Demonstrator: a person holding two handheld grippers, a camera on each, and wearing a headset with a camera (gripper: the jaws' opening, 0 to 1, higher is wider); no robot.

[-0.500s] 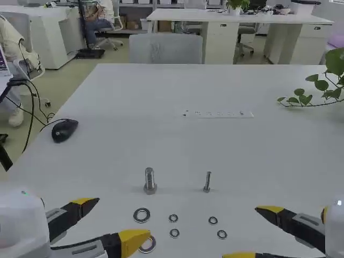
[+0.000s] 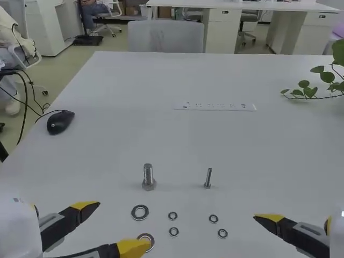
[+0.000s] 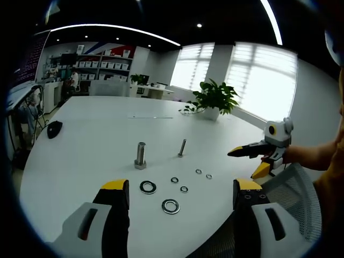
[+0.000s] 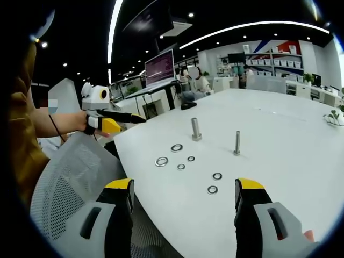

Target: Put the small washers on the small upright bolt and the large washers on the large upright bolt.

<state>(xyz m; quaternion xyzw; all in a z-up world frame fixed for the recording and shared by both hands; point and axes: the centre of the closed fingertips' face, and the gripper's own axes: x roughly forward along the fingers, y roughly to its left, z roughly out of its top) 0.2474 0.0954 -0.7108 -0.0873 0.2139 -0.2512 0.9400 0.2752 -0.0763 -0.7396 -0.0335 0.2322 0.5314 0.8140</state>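
Note:
The large bolt (image 2: 149,177) and the small bolt (image 2: 208,178) stand upright on the white table (image 2: 172,140). In front of them lie two large washers (image 2: 140,212) (image 2: 146,238) and several small washers (image 2: 172,216). My left gripper (image 2: 112,226) is open at the front left, one yellow tip just touching the nearer large washer in the head view. My right gripper (image 2: 260,236) is open at the front right, apart from the washers. The left gripper view looks between open jaws (image 3: 181,188) at the large bolt (image 3: 141,156). The right gripper view looks between open jaws (image 4: 184,185) at the small bolt (image 4: 236,143).
A black mouse (image 2: 60,121) lies at the table's left side. Plant leaves (image 2: 317,88) reach in at the right edge. A thin label strip (image 2: 215,106) lies mid-table and a grey chair (image 2: 165,36) stands behind the far edge. A mesh chair back (image 4: 75,183) is by my body.
The head camera has tilted a little, shifting the picture. Bolts and washers have not moved. Both grippers stay open near the front edge.

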